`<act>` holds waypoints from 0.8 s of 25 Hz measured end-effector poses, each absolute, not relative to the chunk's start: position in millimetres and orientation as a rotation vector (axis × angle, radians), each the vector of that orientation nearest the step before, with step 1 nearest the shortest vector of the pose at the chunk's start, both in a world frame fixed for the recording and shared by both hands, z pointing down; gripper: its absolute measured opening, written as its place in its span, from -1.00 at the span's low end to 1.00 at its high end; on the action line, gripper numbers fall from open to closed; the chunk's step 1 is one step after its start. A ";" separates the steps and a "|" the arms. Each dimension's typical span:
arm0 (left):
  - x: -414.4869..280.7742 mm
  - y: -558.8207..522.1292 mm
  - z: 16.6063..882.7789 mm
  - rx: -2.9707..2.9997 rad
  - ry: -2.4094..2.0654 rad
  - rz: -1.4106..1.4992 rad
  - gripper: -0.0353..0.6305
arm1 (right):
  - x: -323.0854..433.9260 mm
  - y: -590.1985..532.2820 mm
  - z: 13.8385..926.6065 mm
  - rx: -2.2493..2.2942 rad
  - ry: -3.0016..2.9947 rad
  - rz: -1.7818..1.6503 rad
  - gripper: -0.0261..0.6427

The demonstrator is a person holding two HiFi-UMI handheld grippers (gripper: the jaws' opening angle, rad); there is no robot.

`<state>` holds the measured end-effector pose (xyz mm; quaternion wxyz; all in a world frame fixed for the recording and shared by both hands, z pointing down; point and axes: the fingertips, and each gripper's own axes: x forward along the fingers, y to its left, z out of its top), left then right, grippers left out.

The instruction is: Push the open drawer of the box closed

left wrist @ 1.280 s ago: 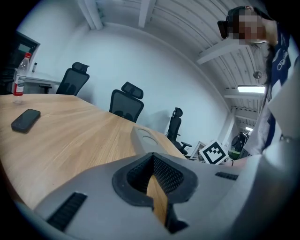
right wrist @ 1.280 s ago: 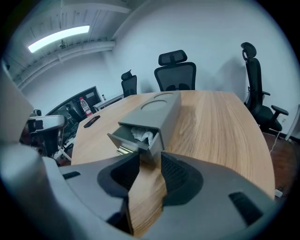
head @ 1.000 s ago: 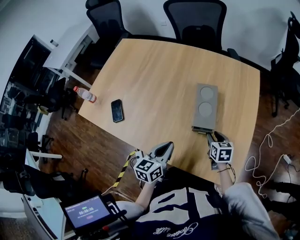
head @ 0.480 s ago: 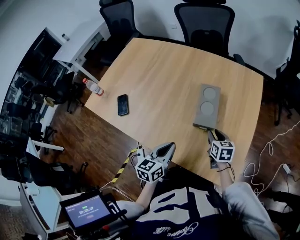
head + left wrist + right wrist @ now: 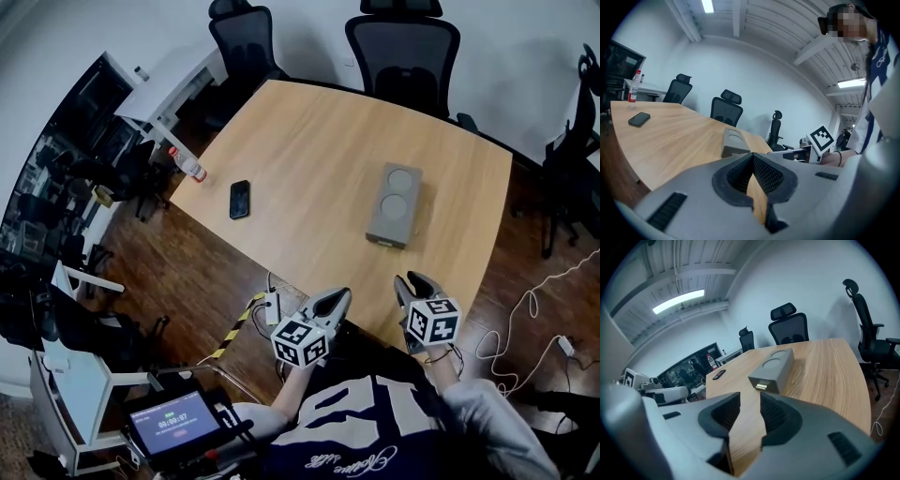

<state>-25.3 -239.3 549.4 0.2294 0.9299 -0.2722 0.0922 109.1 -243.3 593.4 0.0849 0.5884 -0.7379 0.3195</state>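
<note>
The grey box (image 5: 396,203) with two round recesses on top lies on the wooden table (image 5: 309,150), right of centre. In the right gripper view its near end (image 5: 765,383) faces me, and the drawer front with a small metal handle (image 5: 761,386) looks flush with the box. My right gripper (image 5: 412,281) hangs over the table's near edge, well short of the box. Its jaws (image 5: 749,397) have just been closing a little but stand open with nothing between them. My left gripper (image 5: 337,296) is off to the left at the table edge, its fingertips (image 5: 753,154) meeting on nothing.
A black phone (image 5: 239,199) lies on the table's left part, and a bottle (image 5: 187,167) stands just off its left corner. Office chairs (image 5: 403,47) line the far side. A white cable (image 5: 525,319) lies on the floor at the right. A small screen (image 5: 171,422) sits by my left side.
My right gripper has drawn back from the box's near end toward me and risen. Both grippers now stand farther from the box, and the head view has shifted.
</note>
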 end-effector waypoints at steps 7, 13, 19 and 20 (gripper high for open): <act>-18.9 -179.7 551.9 2.516 -0.834 0.278 -0.89 | 108.0 -202.8 582.4 1.652 -2.298 0.963 -0.58; -32.8 -154.2 548.2 2.480 -0.941 0.276 -0.89 | 100.3 -187.6 584.7 1.592 -2.347 1.005 -0.58; -39.5 -140.3 547.6 2.459 -0.968 0.252 -0.89 | 87.4 -176.6 582.6 1.553 -2.375 1.009 -0.58; -39.3 -137.5 547.6 2.457 -0.965 0.243 -0.89 | 86.0 -175.1 581.6 1.550 -2.378 1.005 -0.58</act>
